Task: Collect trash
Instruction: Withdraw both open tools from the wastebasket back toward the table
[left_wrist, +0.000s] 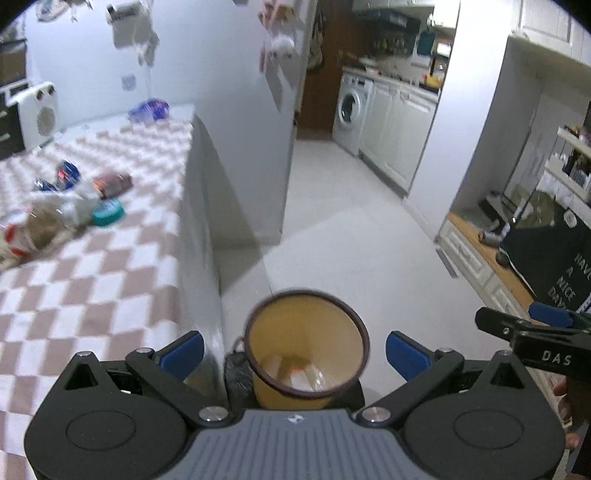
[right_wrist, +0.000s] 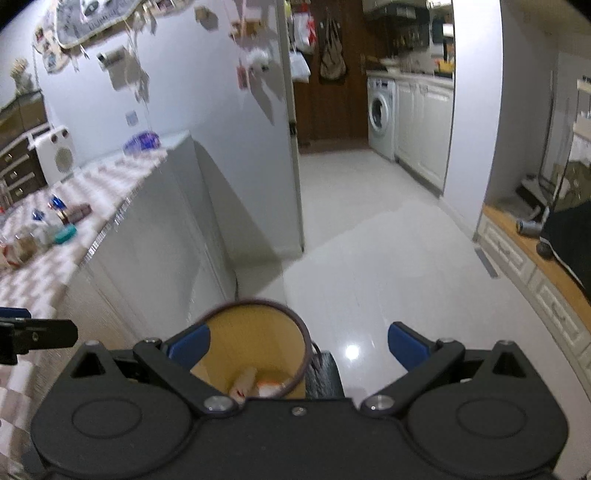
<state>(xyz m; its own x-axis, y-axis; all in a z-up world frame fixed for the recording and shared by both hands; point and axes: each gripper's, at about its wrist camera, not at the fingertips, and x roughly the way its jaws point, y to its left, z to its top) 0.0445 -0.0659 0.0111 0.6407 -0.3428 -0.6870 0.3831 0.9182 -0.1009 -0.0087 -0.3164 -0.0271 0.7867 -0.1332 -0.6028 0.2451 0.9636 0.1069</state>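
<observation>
Left wrist view: left gripper and right gripper both gape wide, empty; crumpled clear plastic bag on checkered tablecloth looks light, floppy (pinch a bunched fold); yellow round bin sits below.

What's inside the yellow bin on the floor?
The yellow bin holds a few pieces of trash, whitish with some orange. The left gripper body covers the bin's near side, so anything there is hidden.

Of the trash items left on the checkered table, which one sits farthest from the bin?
The purple-blue wrapper, alone at the table's far end by the wall. The other items, including the teal lid, cluster nearer the yellow bin.
</observation>
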